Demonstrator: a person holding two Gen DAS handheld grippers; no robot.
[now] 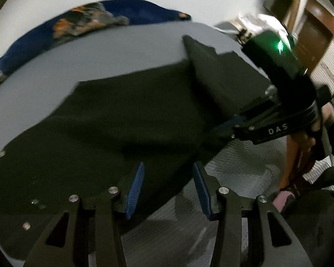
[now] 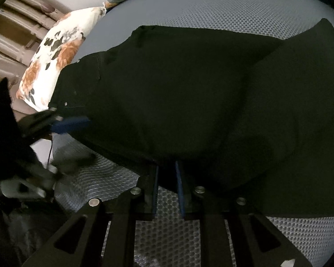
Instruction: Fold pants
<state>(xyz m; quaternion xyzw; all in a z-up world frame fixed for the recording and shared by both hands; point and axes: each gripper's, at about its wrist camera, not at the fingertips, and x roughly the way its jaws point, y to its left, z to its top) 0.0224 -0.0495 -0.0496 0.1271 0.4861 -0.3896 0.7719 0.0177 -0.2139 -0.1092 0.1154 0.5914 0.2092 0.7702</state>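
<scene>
Dark pants (image 1: 113,120) lie spread on a grey mesh-textured bed surface (image 1: 240,173). My left gripper (image 1: 168,173) is open, its blue pads either side of the near edge of the pants, with the waist and rivets at the left. My right gripper (image 2: 167,171) is shut on the near edge of the pants (image 2: 189,102), its blue pads close together with cloth between them. In the left wrist view the right gripper (image 1: 231,124) shows at the right, pinching the fabric. In the right wrist view the left gripper's blue pads (image 2: 71,122) show at the left by the waistband.
A white floral pillow (image 2: 55,60) lies at the far left of the bed. A dark blue patterned blanket (image 1: 95,20) lies along the far edge. A wooden door (image 1: 311,29) and a person's hand (image 1: 309,133) are at the right.
</scene>
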